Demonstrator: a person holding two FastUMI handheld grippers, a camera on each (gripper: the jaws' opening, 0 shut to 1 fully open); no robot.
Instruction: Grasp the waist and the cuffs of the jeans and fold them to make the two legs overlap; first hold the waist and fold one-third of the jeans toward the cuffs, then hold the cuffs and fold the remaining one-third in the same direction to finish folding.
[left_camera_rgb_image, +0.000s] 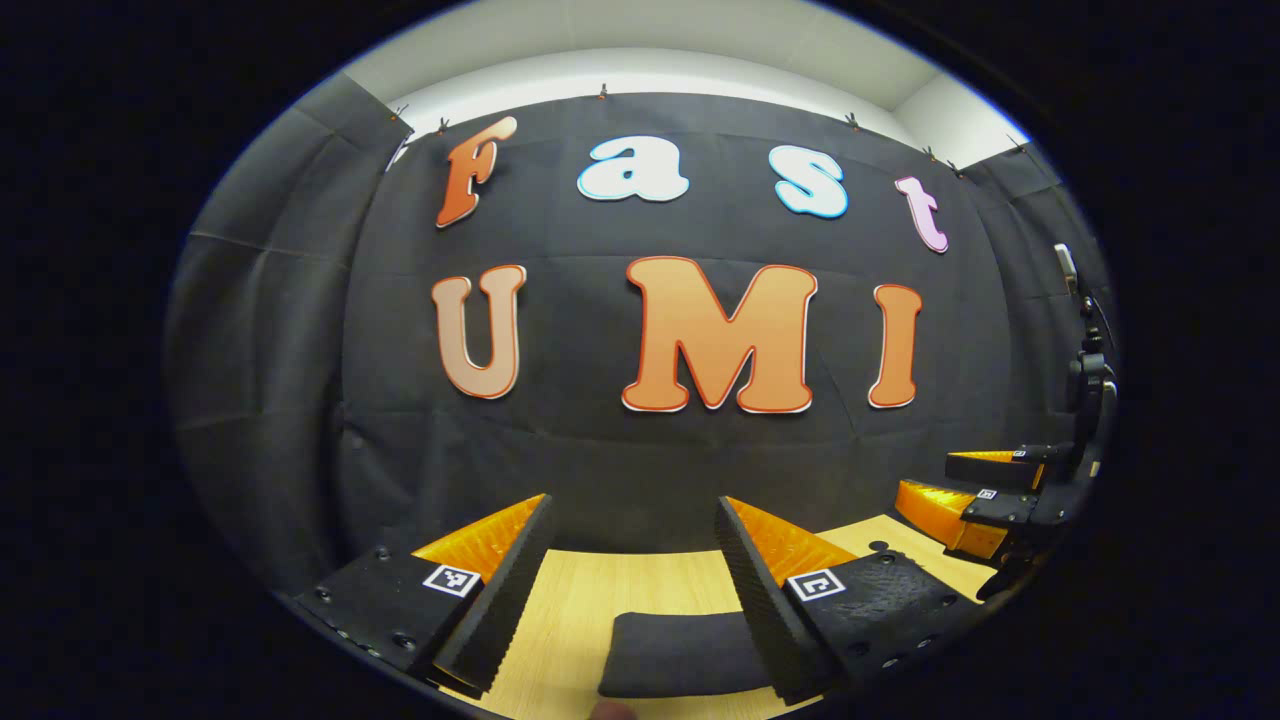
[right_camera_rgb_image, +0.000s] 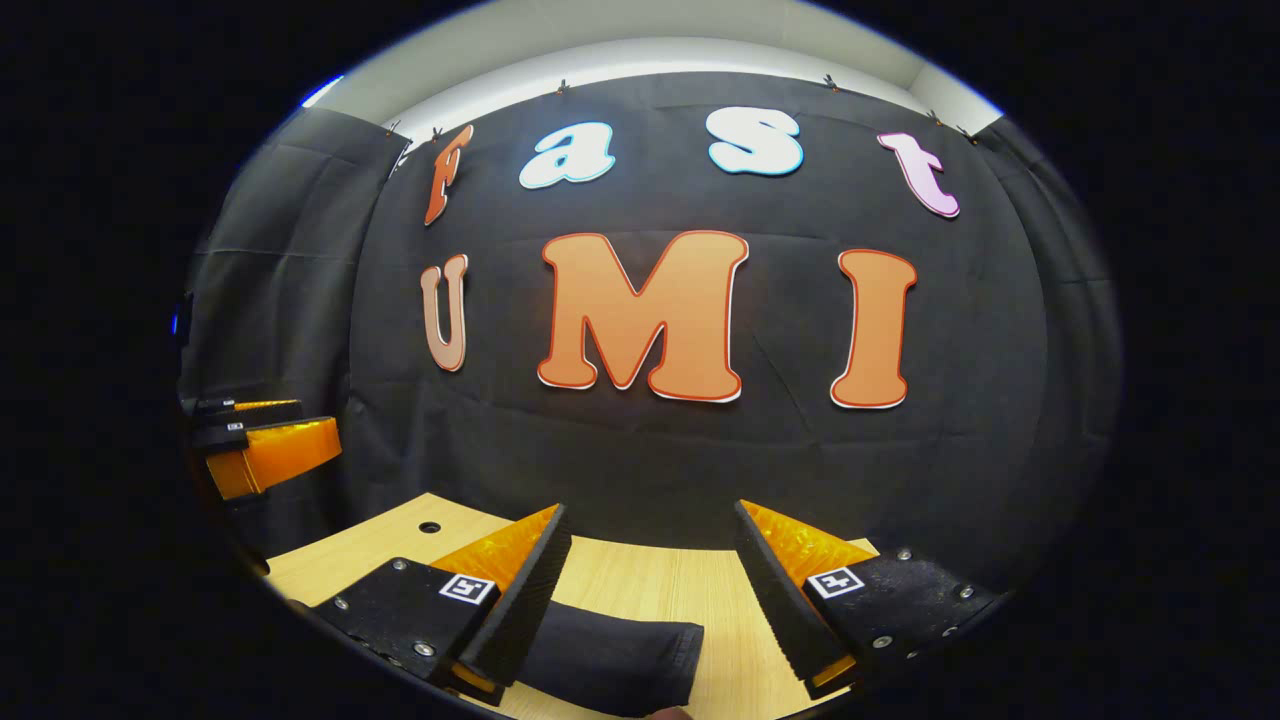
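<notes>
Dark jeans (left_camera_rgb_image: 680, 655) lie on the light wooden table (left_camera_rgb_image: 580, 600), showing as a dark folded edge below and between my left gripper's fingers. My left gripper (left_camera_rgb_image: 632, 515) hangs open above the table with nothing between its fingers. In the right gripper view the jeans (right_camera_rgb_image: 610, 650) show a hemmed end low in the picture, partly behind the left finger. My right gripper (right_camera_rgb_image: 650, 525) is open too, held above the cloth and apart from it. The right gripper (left_camera_rgb_image: 985, 500) also appears at the far right of the left gripper view, and the left gripper (right_camera_rgb_image: 255, 440) at the far left of the right gripper view.
The black cloth wall (left_camera_rgb_image: 650, 450) rises right behind the table's far edge. A small round hole (right_camera_rgb_image: 430, 526) sits in the tabletop (right_camera_rgb_image: 700, 590) near the back left corner. Bare wood lies beyond the jeans up to the wall.
</notes>
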